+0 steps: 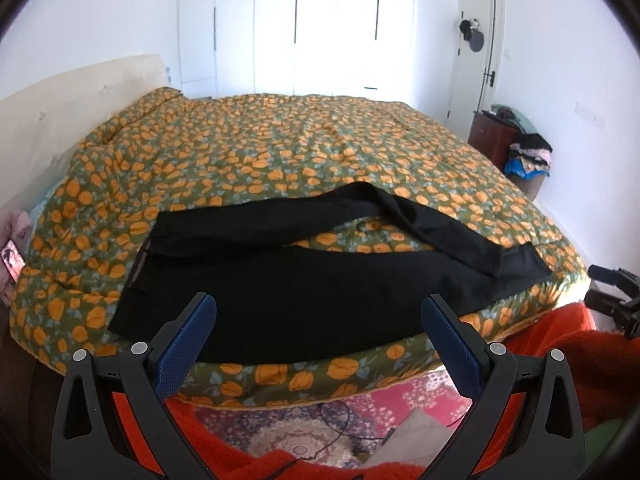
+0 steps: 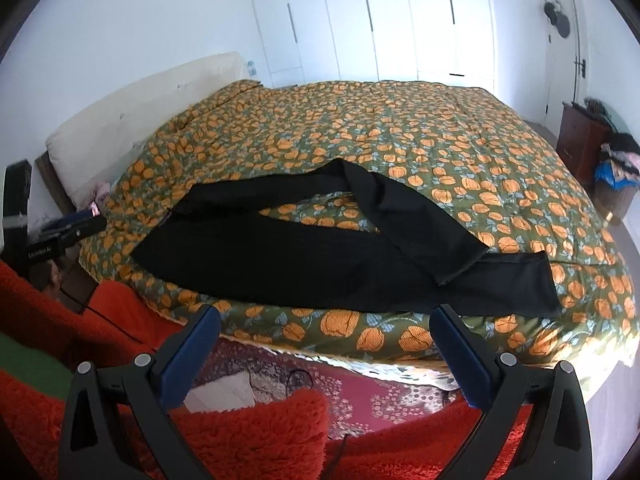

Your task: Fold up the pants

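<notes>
Lying along the near edge of the bed, the black pants are resting on a green quilt printed with orange pumpkins. The waistband is sitting toward the left, near the cream headboard, and the legs are running off to the right. One leg is stretching flat beside the quilt's edge; the other is arching away from it, then bending back so that its cuff is lapping over the end of the flat leg, leaving a patch of quilt showing between them.

The left gripper is hovering in front of the pants at the bed's edge, its blue-padded fingers spreading wide and holding nothing; whether the tips are touching the cloth is not clear. In the right wrist view the right gripper is also hanging open over the quilt's near border, its blue fingers standing well apart, just short of the pants and clear of them.

Fuzzy red sleeves are filling the lower part of both views, and a pink patterned rug is lying on the floor below the bed. White wardrobe doors are standing behind the bed, and a dark red cabinet is sitting by the door at the right.
</notes>
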